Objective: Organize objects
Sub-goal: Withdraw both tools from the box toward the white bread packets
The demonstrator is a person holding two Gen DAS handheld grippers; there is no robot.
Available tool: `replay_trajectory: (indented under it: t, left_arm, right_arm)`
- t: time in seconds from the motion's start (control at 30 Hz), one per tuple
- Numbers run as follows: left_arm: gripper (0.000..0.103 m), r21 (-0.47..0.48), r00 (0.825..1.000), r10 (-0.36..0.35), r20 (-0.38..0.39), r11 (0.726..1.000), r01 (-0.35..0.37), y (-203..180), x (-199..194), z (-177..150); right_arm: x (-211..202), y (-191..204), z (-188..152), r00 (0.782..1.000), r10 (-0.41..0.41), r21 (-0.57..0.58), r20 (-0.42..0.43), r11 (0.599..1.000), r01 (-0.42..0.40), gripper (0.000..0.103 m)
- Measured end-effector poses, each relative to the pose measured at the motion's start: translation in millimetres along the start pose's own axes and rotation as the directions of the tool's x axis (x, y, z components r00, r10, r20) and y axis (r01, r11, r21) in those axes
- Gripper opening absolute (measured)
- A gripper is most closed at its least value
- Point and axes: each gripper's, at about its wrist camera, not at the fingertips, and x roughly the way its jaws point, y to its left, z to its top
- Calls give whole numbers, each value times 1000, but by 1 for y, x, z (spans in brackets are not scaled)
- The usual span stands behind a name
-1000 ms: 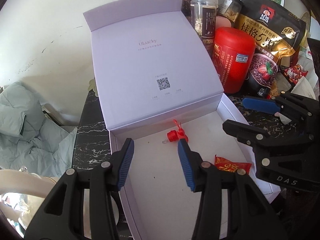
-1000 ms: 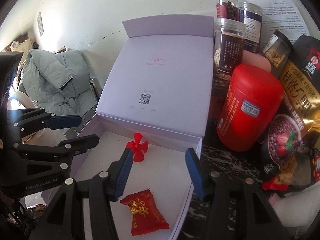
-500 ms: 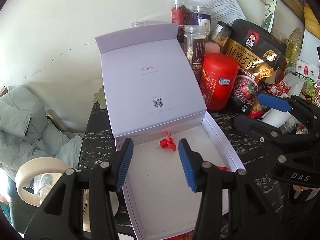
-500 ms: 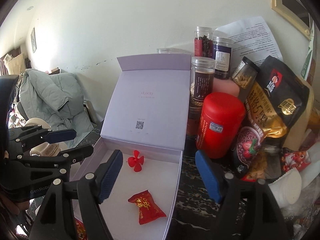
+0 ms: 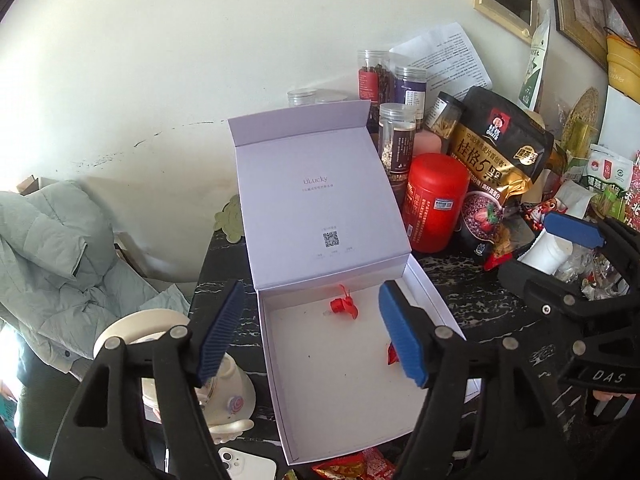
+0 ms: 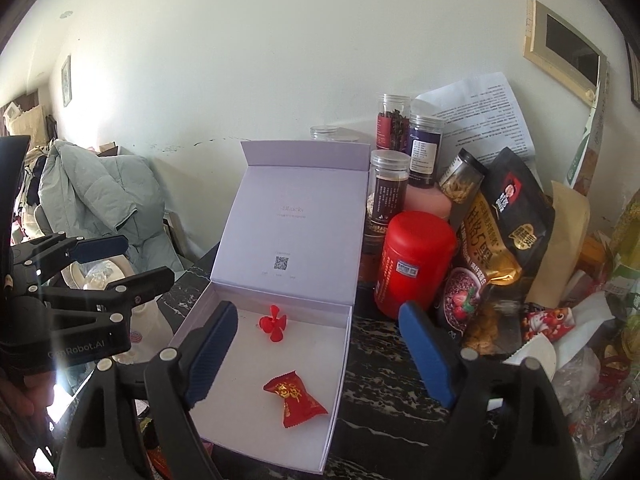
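A pale lilac box stands open on the dark marble table, its lid raised at the back. Inside lie a small red propeller near the back wall and a red wrapped candy, which in the left wrist view is mostly hidden behind my finger. My left gripper is open and empty, above the box's front half. My right gripper is open and empty, above the box's right wall. Each gripper also shows at the edge of the other's view.
Right of the box stand a red canister, several clear jars and a black-and-gold oat bag. More packets crowd the far right. A cream-coloured cup, a white phone and red wrappers lie front left.
Both grippers have pulled back and up from the box, so more of the table and wall shows. Both jaws have opened wider. The propeller and candy have stayed put.
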Motion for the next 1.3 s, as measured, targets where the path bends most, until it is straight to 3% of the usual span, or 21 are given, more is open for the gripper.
replay_trajectory:
  t: [0.3,0.7,1.3]
  left_arm:
    - [86,10,1000,-2,31,1000,2,3,-31,-9]
    - [88,-12,999,-40,19,999,41,11,-58,-24]
    - [89,-15,997,-51,-62,999,51,12,-64,-69]
  right_arm:
    - [-33,17,-2,1000,-18,-22,24,1000,18,92]
    - [-63,32,-15,999,-30,-11,30,999,30,96]
    - [-64,42,-63,998,2,57,-64,998,2,96]
